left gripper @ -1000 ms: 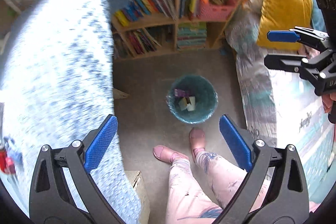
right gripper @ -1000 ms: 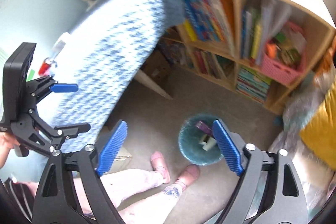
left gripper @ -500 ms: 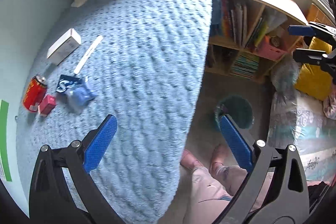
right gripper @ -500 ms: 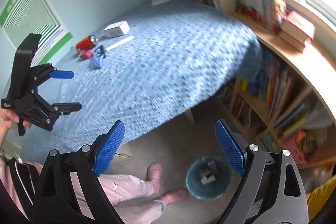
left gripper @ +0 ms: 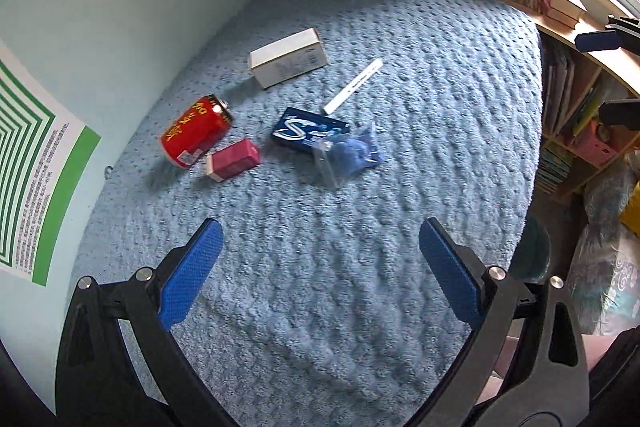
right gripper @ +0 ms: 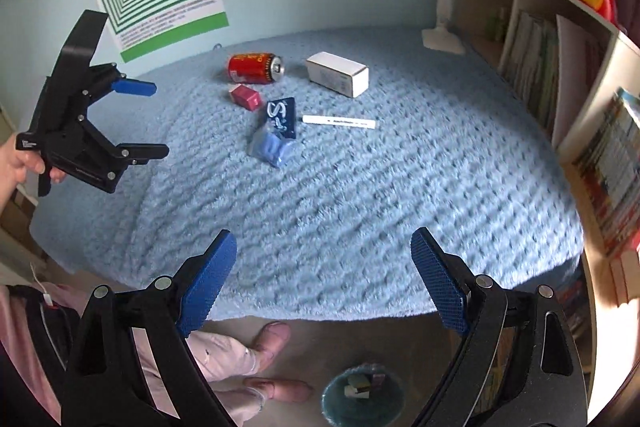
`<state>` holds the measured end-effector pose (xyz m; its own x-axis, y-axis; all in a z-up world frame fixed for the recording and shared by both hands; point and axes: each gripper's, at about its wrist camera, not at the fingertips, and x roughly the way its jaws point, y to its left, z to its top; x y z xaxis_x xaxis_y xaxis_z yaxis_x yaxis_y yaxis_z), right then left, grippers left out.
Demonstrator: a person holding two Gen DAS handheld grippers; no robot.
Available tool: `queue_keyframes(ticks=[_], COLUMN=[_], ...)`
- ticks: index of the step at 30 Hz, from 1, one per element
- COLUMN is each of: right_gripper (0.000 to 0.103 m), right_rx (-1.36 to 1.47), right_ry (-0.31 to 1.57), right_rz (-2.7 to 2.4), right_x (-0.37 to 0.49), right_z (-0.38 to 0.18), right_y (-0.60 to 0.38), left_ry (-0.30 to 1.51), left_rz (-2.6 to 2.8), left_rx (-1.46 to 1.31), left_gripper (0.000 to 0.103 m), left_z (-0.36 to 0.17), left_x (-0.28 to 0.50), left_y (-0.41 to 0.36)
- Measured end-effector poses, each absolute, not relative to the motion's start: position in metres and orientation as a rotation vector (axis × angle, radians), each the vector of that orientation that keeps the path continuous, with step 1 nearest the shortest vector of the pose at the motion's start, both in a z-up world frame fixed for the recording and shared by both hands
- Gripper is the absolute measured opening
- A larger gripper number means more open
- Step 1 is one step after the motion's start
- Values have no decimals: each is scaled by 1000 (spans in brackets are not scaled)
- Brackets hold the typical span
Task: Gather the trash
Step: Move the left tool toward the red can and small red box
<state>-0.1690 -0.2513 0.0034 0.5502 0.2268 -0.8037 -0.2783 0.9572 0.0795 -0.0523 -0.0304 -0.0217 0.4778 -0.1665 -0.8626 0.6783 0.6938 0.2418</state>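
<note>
— Both cameras have swung up from the floor; now the tabletop (left gripper: 400, 227) with its blue cover fills the view.
— Where is the trash?
— Can (left gripper: 197, 131), white box (left gripper: 287, 58), red pack (left gripper: 234, 160), pen (left gripper: 353, 86), blue packet (left gripper: 308, 131) lie together there. Bin (right gripper: 362, 397) stands on the floor below.
— Fingers?
— Left gripper (left gripper: 320, 267) and right gripper (right gripper: 324, 279) are wide open, empty.

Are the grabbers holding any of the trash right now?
No. The left gripper and right gripper are both open and empty above the blue blanket.
</note>
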Motion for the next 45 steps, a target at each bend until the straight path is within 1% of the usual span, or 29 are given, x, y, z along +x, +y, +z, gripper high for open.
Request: queue_keyframes(ticks=[12,23,28,33,45], right_gripper=[89,89,89,90,90], right_rx=[-246,-330,-347,-346,-342], right_ry=[935,941,964,976,1081], right_rz=[385,430,464,491,542], right_x=[-82,-16,21,61,152], right_z=[18,19,11,1,-55], right_y=[-196,-186,-193,-199,-188], left_ry=[884,875,880,926,1001], left_rz=[-444,-415,-362,-352,-435], left_rx=[616,687,727,730,771], left_gripper=[96,96,96,96,96], left_z=[-9,-12,-25,-36,-83], left_x=[-4,44,69,105,176], left_y=[15,13,3,-2,1])
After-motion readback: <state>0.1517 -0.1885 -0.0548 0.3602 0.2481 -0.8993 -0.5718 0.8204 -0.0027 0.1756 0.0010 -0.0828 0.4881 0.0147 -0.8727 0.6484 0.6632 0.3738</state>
